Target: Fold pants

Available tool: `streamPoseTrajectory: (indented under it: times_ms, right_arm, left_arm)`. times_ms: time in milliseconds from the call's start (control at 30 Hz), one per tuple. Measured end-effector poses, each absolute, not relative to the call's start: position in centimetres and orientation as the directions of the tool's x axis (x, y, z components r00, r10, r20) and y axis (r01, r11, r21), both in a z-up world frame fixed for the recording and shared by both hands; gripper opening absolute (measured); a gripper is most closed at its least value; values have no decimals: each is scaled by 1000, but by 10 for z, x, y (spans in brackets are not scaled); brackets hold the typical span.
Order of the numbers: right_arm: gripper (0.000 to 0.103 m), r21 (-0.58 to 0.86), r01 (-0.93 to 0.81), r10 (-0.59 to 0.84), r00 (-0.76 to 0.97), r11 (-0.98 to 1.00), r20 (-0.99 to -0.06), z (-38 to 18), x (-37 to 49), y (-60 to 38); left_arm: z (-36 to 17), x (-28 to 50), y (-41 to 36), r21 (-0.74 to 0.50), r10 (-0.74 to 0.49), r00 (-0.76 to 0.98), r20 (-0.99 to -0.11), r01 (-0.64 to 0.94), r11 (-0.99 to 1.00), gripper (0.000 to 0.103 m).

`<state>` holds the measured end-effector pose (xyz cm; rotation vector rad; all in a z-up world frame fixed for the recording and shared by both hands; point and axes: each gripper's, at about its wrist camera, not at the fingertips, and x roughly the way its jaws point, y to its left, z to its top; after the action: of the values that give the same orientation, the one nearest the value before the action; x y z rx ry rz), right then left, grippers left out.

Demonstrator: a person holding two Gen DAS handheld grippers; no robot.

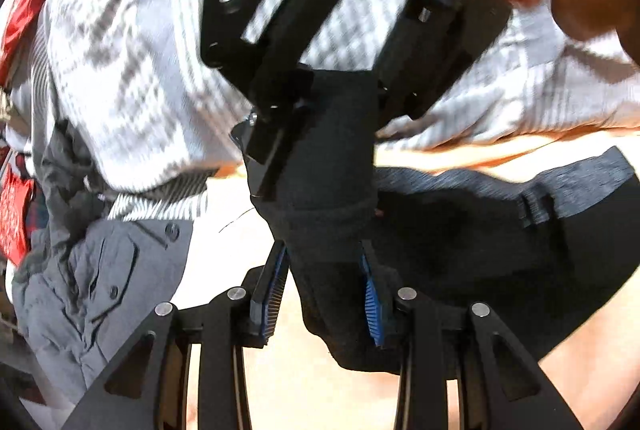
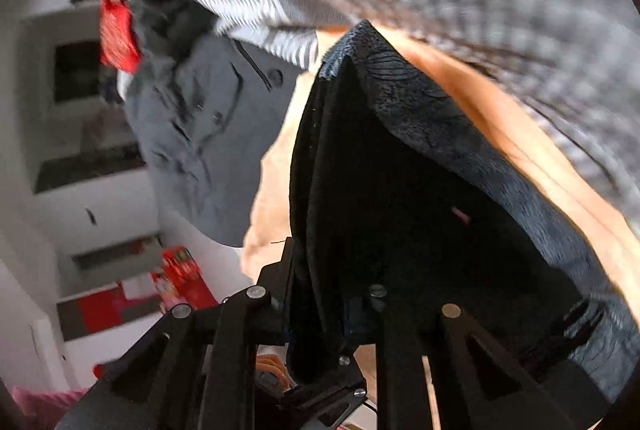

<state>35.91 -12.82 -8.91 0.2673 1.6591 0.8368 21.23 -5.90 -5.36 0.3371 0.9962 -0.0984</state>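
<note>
A bunched fold of the black fabric pants [image 1: 328, 190] is pinched between the left gripper [image 1: 326, 294] jaws. The right gripper [image 2: 320, 310] jaws are closed on another fold. The grey waistband [image 2: 460, 134] runs away beyond both jaws over the orange worktop [image 1: 288, 382].

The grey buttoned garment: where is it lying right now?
In the left wrist view the grey buttoned garment lies crumpled at lower left, just below the checked white-grey cloth and left of the black pants gripped in the left gripper.
</note>
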Motion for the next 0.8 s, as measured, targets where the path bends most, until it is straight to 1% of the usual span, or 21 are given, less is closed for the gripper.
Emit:
streamPoseTrajectory:
  times_ms: [167, 267, 467, 600, 800]
  right_arm:
    - [18, 714, -216, 696, -164, 666, -699, -62, 333, -196]
    - [18, 752, -191, 749, -100, 631, -655, -49, 321, -242]
    - [19, 801, -144, 812, 37, 581, -583, -36, 282, -333]
    - [19, 826, -107, 832, 127, 553, -541, -38, 251, -397]
    - [20, 867, 10, 835, 265, 498, -483, -76, 206, -502]
  left_arm:
    - [-24, 204, -101, 197, -2, 553, -833, 301, 933, 37]
    - [-12, 196, -130, 201, -31, 561, -827, 348, 916, 37]
    - [6, 177, -200, 208, -102, 566, -818, 457, 865, 37]
    - [7, 159, -261, 216, -152, 550, -821, 546, 810, 37]
    - [-22, 133, -343, 233, -182, 501, -846, 654, 719, 37]
